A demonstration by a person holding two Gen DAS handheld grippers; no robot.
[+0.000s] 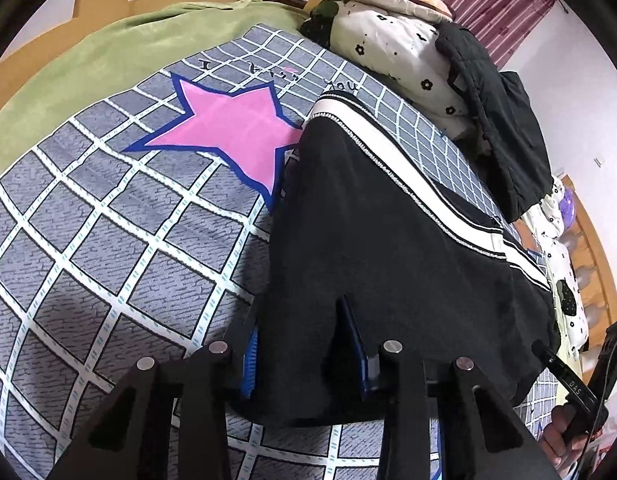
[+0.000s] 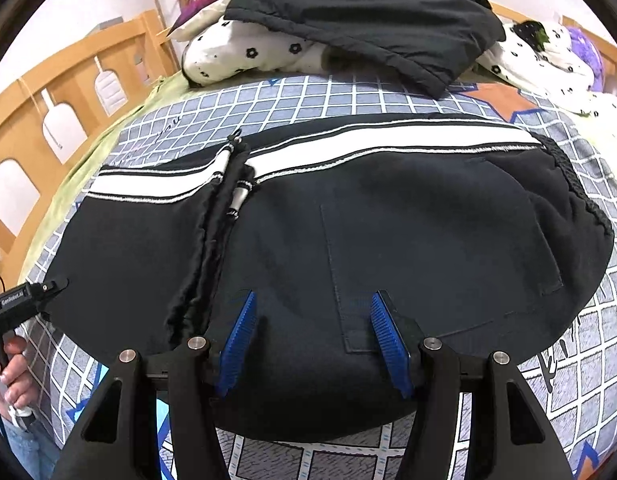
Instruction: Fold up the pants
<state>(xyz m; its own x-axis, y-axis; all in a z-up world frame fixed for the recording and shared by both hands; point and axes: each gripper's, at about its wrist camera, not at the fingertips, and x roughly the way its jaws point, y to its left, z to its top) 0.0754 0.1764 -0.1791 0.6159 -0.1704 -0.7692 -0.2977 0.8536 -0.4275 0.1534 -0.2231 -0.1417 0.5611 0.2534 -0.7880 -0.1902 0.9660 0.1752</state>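
Note:
Black pants (image 1: pixel 388 220) with a white side stripe (image 2: pixel 348 148) lie folded across the bed. My left gripper (image 1: pixel 304 344) is at their near left end, and black cloth fills the gap between its blue pads (image 1: pixel 250 360), which press on it. My right gripper (image 2: pixel 314 320) stands over the seat of the pants (image 2: pixel 388 208). Its blue pads (image 2: pixel 388 340) are spread apart and the cloth with the pocket seam lies flat between them. A metal-tipped drawstring (image 2: pixel 238 196) lies on the folded layer. A hand (image 2: pixel 8 360) holds the left gripper's handle at the left edge of the right wrist view.
The bed has a grey grid sheet (image 1: pixel 108 260) with a pink star (image 1: pixel 228 128) and a green blanket (image 1: pixel 88 60) at its far side. A flowered quilt (image 2: pixel 248 56) and a black jacket (image 2: pixel 368 12) are heaped beyond the pants. A wooden bed rail (image 2: pixel 48 92) runs along the left.

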